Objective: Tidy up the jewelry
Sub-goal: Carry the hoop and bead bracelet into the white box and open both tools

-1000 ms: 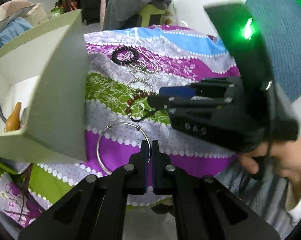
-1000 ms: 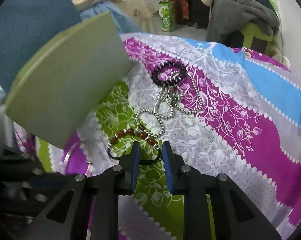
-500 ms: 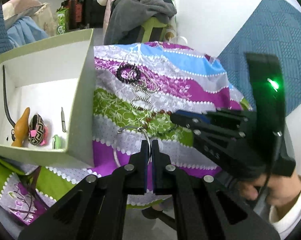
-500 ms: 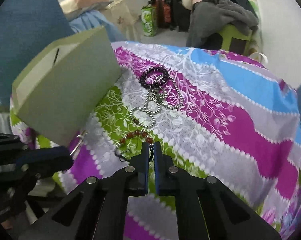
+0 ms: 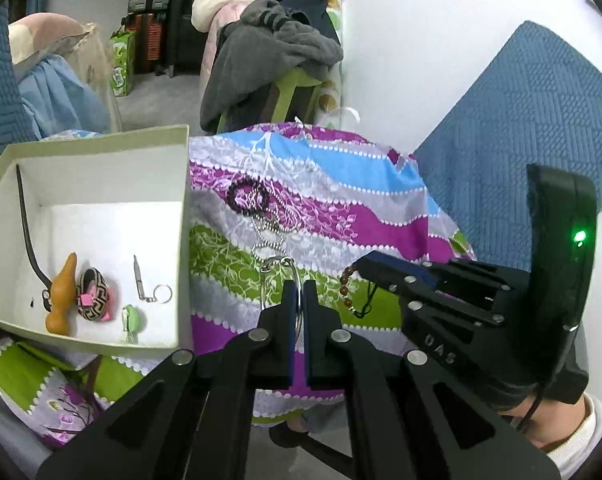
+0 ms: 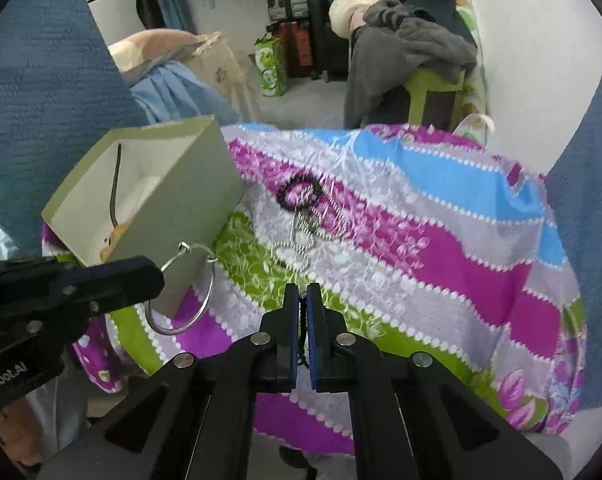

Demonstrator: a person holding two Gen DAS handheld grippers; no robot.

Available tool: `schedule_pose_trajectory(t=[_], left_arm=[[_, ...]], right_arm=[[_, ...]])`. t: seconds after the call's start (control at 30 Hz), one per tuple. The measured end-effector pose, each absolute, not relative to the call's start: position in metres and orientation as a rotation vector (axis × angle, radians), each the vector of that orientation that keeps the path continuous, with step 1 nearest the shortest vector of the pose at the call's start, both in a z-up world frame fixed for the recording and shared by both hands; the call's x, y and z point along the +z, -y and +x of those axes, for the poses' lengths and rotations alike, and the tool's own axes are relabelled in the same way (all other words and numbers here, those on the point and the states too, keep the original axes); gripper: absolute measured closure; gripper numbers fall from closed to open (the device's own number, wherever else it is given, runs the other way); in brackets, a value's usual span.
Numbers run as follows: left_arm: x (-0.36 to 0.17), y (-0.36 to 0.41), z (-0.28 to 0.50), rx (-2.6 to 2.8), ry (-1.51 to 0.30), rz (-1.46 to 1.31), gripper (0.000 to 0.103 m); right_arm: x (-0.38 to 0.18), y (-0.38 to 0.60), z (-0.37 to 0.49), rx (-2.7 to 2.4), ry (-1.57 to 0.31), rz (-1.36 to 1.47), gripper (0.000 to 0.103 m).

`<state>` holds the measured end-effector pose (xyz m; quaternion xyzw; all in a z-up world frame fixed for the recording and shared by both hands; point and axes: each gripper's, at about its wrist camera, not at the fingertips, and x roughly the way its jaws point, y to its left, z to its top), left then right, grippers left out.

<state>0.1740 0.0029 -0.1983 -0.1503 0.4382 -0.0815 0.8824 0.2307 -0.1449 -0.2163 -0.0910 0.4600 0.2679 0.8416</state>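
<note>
My left gripper [image 5: 299, 290] is shut on a thin silver hoop bangle [image 5: 298, 276], which hangs clear of the patterned cloth [image 5: 341, 208]; the right wrist view shows the hoop [image 6: 211, 292] dangling from that gripper [image 6: 157, 276]. My right gripper [image 6: 301, 296] is shut on the black cord [image 6: 301, 314] of a red-brown bead bracelet. In the left wrist view those beads [image 5: 343, 282] dangle under the right gripper [image 5: 365, 264]. A black bead bracelet [image 5: 247, 200] and a silver ball chain [image 5: 267, 236] lie on the cloth. The open pale-green box [image 5: 183, 240] stands at the left.
Inside the box lie a gourd-shaped pendant [image 5: 61, 300], a patterned pouch [image 5: 93, 296], a small tool on a key ring [image 5: 141, 280], a green trinket [image 5: 133, 316] and a black cord [image 5: 27, 232]. A clothes-covered chair [image 5: 269, 60] stands behind the table. Blue quilted cushions [image 5: 533, 128] flank it.
The right gripper closed on the bead bracelet's cord. Both grippers rose, lifting the hoop and the bead bracelet off the cloth. The inside of the box came into view.
</note>
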Motion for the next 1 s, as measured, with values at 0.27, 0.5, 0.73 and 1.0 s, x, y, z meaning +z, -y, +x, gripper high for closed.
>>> schedule_pose_trajectory(t=[0.27, 0.5, 0.73, 1.0], left_arm=[[-0.158, -0.020, 0.179, -0.186, -0.870, -0.323, 0.101], [-0.113, -0.050, 0.184, -0.181, -0.828, -0.314, 0.101], [-0.067, -0.099, 0.187, -0.147, -0.796, -0.307, 0.101], [-0.076, -0.153, 0.187, -0.111, -0.813, -0.303, 0.101]], right_arm=[[-0.153, 0.133, 0.238, 0.550, -0.885, -0.187, 0.101], [-0.093, 0.101, 0.239, 0.567, -0.802, -0.185, 0.101], [-0.049, 0.065, 0.237, 0.563, -0.746, -0.154, 0.101], [-0.058, 0.022, 0.235, 0.576, -0.767, -0.110, 0.101]])
